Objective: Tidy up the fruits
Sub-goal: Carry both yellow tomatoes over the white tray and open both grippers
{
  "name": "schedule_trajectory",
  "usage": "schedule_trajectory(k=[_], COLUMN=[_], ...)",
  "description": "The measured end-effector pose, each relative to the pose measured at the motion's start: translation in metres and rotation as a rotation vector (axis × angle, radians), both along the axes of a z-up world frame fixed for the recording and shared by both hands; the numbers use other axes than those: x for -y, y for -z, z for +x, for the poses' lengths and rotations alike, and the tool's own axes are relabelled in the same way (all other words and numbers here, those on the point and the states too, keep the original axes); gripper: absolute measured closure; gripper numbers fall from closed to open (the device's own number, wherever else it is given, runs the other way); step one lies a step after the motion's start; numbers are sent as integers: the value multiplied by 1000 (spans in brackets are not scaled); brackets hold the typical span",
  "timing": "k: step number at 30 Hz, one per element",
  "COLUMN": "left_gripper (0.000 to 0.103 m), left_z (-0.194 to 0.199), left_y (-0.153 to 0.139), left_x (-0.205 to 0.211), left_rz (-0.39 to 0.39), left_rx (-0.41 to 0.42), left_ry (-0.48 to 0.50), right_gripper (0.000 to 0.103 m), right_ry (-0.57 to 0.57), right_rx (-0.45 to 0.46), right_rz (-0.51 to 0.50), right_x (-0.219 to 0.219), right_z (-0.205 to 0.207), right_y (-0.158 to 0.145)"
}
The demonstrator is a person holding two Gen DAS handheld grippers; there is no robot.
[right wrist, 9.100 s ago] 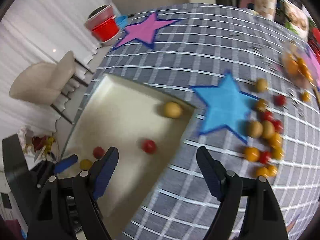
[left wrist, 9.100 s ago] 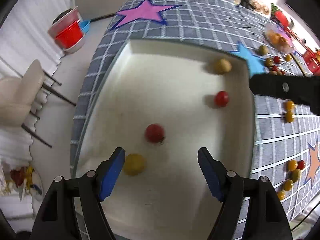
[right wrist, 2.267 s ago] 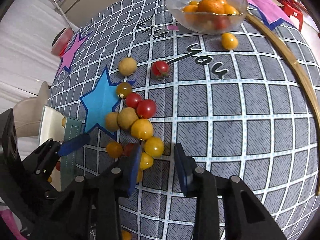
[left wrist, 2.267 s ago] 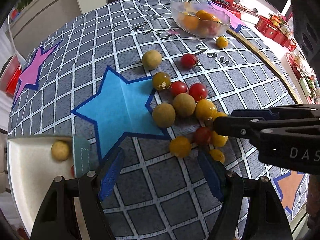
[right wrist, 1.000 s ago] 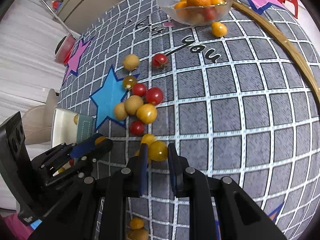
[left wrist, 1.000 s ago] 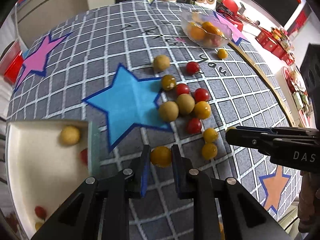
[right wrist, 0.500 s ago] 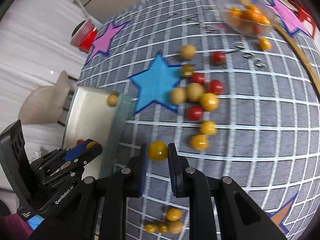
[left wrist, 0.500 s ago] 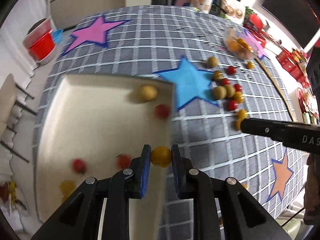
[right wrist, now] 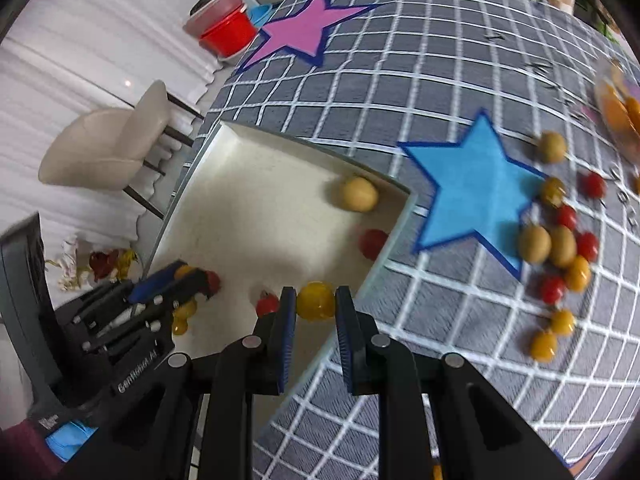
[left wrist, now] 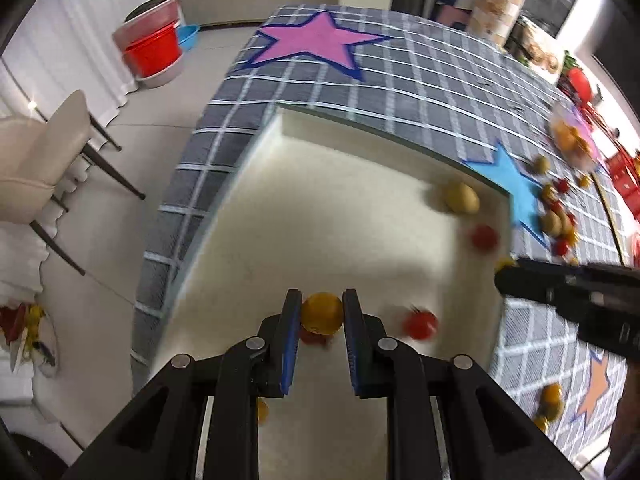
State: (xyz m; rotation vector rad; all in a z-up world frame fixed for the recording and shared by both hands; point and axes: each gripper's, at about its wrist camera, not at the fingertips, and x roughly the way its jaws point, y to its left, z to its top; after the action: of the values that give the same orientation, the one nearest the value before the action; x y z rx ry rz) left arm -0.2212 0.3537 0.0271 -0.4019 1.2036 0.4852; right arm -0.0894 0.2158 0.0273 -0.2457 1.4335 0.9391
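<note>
My left gripper [left wrist: 321, 316] is shut on a yellow-orange cherry tomato [left wrist: 322, 313] and holds it over the near part of the white tray [left wrist: 280, 128]. My right gripper [right wrist: 315, 304] is shut on a yellow cherry tomato [right wrist: 315, 301] above the tray's right rim [right wrist: 394, 236]. The tray holds a tan round fruit [left wrist: 462, 197], red tomatoes [left wrist: 484, 237] [left wrist: 420, 323] and a yellow one [left wrist: 262, 411]. The left gripper also shows in the right wrist view [right wrist: 172, 280]. Loose fruits [right wrist: 560, 248] lie on the grey checked cloth right of the blue star [right wrist: 476, 188].
A glass bowl of oranges [right wrist: 620, 108] stands at the far right. A pink star [left wrist: 316, 42] lies on the cloth beyond the tray. A beige chair [left wrist: 36, 160] and red tubs [left wrist: 152, 54] stand on the floor past the table's left edge.
Both grippers have carried their tomatoes left from the fruit pile. The left one is now over the tray's inside, the right one at its rim.
</note>
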Motion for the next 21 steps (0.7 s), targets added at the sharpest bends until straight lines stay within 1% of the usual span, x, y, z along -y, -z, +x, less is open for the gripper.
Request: schedule_trajectory(k=[4, 8, 14, 21], left_gripper=[81, 81, 81, 81], left_z=[15, 23, 25, 27], left_y=[14, 25, 31, 32], left_x=[-20, -29, -29, -25], left_rz=[14, 14, 27, 40], left_rx=[-31, -59, -66, -65], left_ry=[-20, -18, -7, 2], right_gripper=[82, 82, 82, 80], right_ry=[2, 0, -17, -32], right_rx=[-2, 3, 8, 31], right_rz=[-37, -74, -106, -117], right_x=[-15, -24, -32, -38], right_z=[1, 2, -1, -3], right_y=[11, 21, 32, 34])
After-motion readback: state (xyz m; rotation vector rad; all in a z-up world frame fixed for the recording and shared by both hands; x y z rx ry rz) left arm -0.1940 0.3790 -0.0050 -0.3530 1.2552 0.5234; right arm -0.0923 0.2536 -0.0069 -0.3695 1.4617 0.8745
